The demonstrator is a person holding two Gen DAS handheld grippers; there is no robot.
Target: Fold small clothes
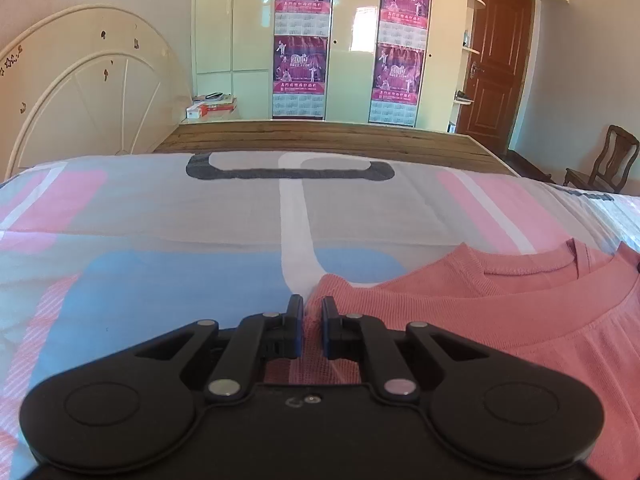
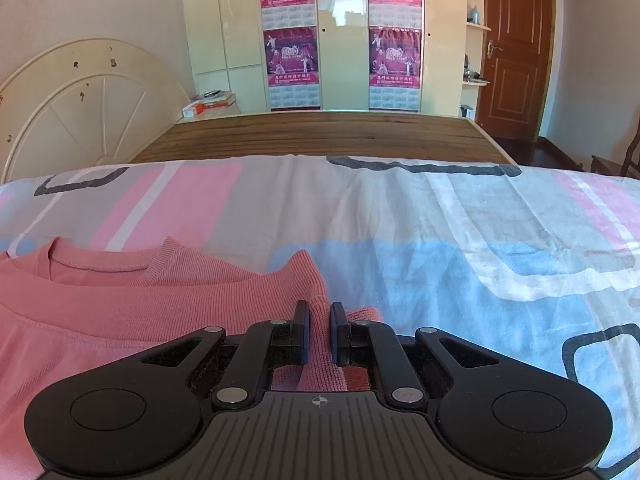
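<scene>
Left gripper [image 1: 312,326] nearly closed, pinching a fold of the pink top [image 1: 500,308] at its left shoulder edge. Right gripper [image 2: 319,332] likewise pinching the top [image 2: 120,300] at the right shoulder. Top lies flat on patterned bedsheet [image 2: 440,240], collar facing away. Beyond: bare wooden bed boards [image 2: 320,136], white headboard [image 1: 92,92], wardrobe [image 2: 344,40] with posters.

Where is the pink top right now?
The pink top lies flat on the patterned bedsheet, neckline toward the wardrobe, with the left gripper and right gripper each pinching a shoulder corner.
</scene>
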